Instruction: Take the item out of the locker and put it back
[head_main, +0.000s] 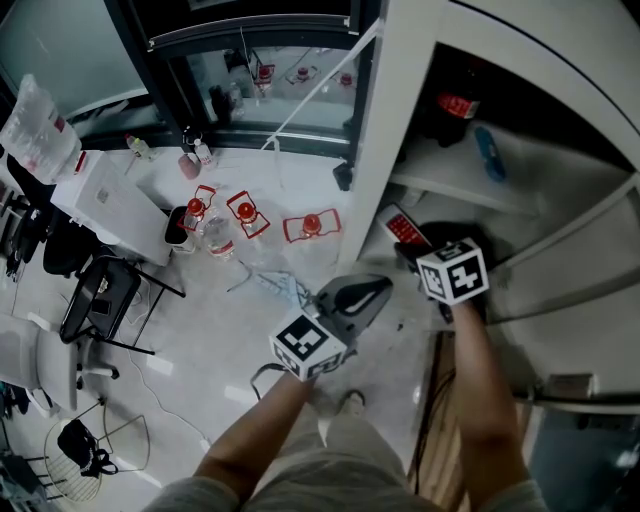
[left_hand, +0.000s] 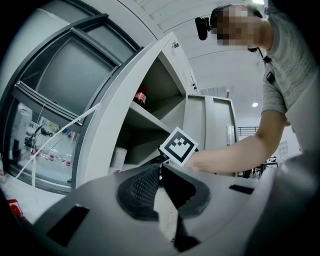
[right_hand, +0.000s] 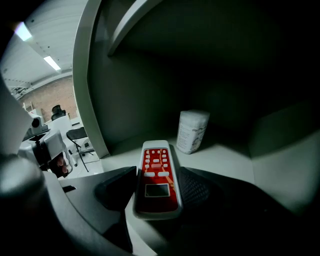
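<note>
Right claw (right_hand: 157, 176) grips remote (right_hand: 156, 192) at locker shelf (right_hand: 227, 157) front edge; left claw (left_hand: 160, 172) closed, empty.

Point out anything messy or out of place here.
Bottles and red-framed items lie scattered on the floor left of the locker. Inside the locker nothing looks wrong: the white container stands upright.

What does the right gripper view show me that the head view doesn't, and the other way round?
Right gripper view only: jaws shut on the red remote, with a white container standing behind it. Head view only: bottles on the floor and a dark bottle on the upper shelf. Both: the red remote and the locker.
</note>
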